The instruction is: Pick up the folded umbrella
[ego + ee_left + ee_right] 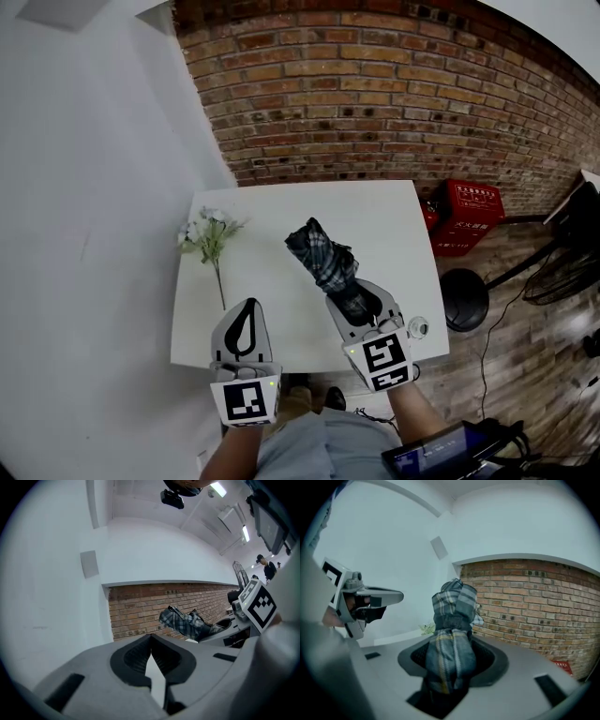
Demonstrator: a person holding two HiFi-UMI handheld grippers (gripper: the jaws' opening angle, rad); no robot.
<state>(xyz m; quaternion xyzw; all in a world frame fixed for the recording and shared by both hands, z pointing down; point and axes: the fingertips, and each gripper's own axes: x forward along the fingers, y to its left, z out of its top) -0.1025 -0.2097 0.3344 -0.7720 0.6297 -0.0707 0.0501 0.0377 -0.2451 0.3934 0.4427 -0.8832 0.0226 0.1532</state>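
Umbrella (451, 634), folded, soft plaid cloth bunched into a stubby roll, clamped at its near end in right tongs (356, 292), ribbed grey jaws half closed, held over smooth white square table (375, 216). Left tongs (250, 304) pinched together, empty. Flower sprig (208, 232) farther left; rough brick wall (375, 94) behind.

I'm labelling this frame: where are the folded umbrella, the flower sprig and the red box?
folded umbrella (323, 258), head view, on its plaid canopy.
flower sprig (208, 231), head view, on its pale blossoms.
red box (472, 217), head view, on its front face.
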